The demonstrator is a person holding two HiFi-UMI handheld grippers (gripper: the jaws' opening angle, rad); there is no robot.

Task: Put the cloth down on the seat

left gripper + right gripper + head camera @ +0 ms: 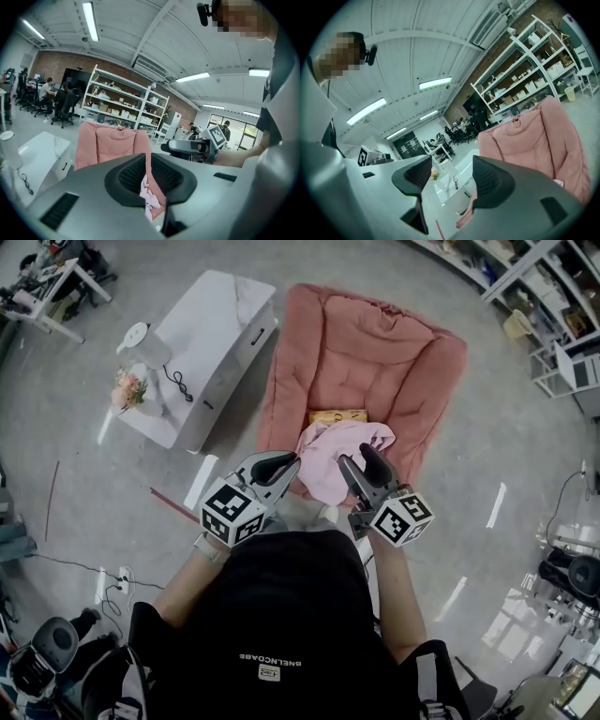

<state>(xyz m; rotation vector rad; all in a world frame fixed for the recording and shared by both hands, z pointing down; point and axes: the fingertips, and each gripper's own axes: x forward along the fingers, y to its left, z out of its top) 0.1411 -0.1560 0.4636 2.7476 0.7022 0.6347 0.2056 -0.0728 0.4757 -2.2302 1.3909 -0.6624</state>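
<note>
My left claw (147,180) is closed on the cloth (151,199). Its dark pads pinch a fold of pale pink fabric, and the rest hangs below them. My right claw (450,173) is wide open and holds nothing.

From the head view, the left claw (281,465) and right claw (361,465) sit close together, with the cloth (333,460) bunched between them. The bundle is over the near edge of the seat (366,352), a large pink padded cushion lying open on the floor. I cannot tell whether the fabric is resting on the padding or hanging just above it.

I judge this to be the last step of the task: the cloth is over the seat but not released. The next move calls for lowering the left claw until the fabric is supported, then opening its jaws. The right claw should stay clear of the folds.

A flat yellow item (337,415) lies on the seat just beyond the cloth. To the left of the seat stands a low white worktop (211,329) with flowers (129,388) at its near left corner. The floor (487,427) is smooth and grey. Open shelving (525,277) stands at the far right, in a large workshop-like room with long ceiling lights.
</note>
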